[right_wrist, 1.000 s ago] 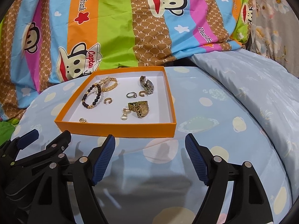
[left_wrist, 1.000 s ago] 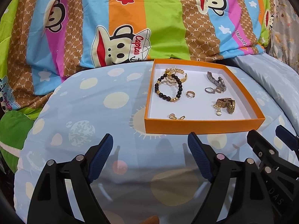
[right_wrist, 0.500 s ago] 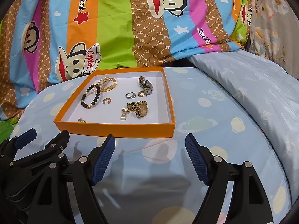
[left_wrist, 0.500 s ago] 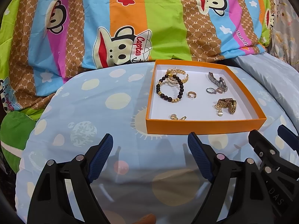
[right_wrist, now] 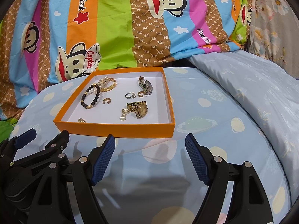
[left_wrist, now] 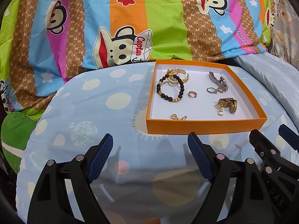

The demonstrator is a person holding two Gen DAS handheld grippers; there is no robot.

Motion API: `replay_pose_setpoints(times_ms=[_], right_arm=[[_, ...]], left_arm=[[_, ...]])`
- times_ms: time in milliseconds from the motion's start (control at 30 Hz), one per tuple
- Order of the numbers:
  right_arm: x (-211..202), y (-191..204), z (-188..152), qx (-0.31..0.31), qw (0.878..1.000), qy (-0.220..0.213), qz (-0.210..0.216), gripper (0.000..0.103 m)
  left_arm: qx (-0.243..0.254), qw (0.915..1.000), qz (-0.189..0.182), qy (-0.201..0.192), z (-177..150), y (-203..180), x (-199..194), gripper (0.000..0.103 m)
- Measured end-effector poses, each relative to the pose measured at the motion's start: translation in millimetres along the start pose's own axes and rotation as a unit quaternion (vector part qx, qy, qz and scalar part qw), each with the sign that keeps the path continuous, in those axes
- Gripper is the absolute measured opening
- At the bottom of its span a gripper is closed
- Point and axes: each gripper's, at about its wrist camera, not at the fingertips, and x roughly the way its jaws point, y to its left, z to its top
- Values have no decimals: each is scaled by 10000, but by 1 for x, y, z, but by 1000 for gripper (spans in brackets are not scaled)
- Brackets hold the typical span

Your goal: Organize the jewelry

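An orange tray [left_wrist: 203, 126] [right_wrist: 119, 129] with a white floor lies on a blue spotted sheet. In it are a black bead bracelet [left_wrist: 169, 90] [right_wrist: 91, 96], a gold bangle [left_wrist: 179, 73] [right_wrist: 109, 85], a gold watch [left_wrist: 227, 103] [right_wrist: 139, 109], a silver watch [left_wrist: 218, 81] [right_wrist: 145, 85], a silver ring [left_wrist: 211, 90] [right_wrist: 129, 95] and small gold earrings [left_wrist: 192, 94] [right_wrist: 106, 100]. My left gripper [left_wrist: 150, 143] is open and empty, short of the tray's near left corner. My right gripper [right_wrist: 149, 143] is open and empty, short of the tray's near right corner.
A striped monkey-print quilt [left_wrist: 130, 28] [right_wrist: 121, 28] rises behind the tray. A pale blue pillow [right_wrist: 252, 78] lies to the right. A green cloth [left_wrist: 13, 130] lies at the far left. The right gripper's fingers show in the left view [left_wrist: 261, 143].
Both grippers have drawn back and up slightly, so the tray sits a little farther off. Jaws stay open. Nothing in the tray has moved.
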Motion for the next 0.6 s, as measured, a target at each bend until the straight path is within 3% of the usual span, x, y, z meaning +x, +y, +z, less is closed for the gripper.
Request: replay_pose_setpoints(times_ms=[600], right_arm=[[-1,-1,2,-43,10000,-19,-11,76]], left_arm=[[-17,9998,181,-63,0,2,-2,84]])
